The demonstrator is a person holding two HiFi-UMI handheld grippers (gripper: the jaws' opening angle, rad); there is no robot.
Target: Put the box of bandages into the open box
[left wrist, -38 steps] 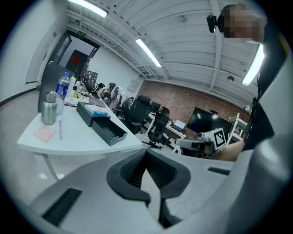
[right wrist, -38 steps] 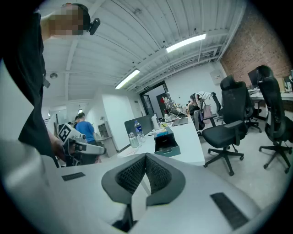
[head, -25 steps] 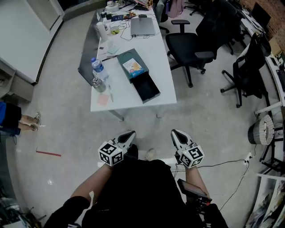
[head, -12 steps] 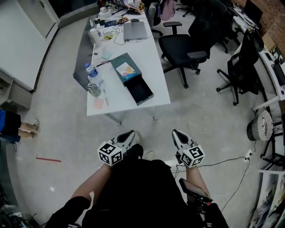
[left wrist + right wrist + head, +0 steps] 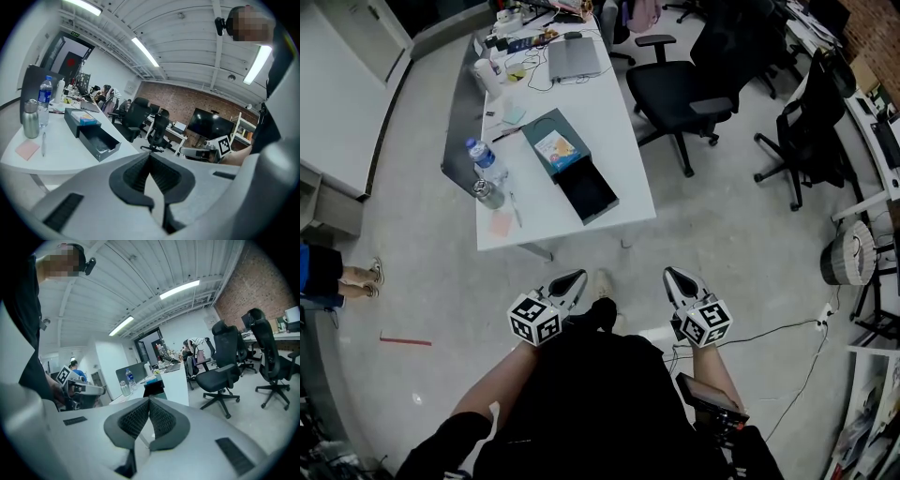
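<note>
Both closed, empty: left gripper (image 5: 574, 278), right gripper (image 5: 671, 276) | bandage box (image 5: 555, 147) | black rectangular open box (image 5: 587, 192)

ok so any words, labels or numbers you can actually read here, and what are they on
No text here can be read.
Box of bandages: printed top, too small to read.
Water bottle: blue label, too small to read.
Green sign above the doorway: blurred, unreadable.
</note>
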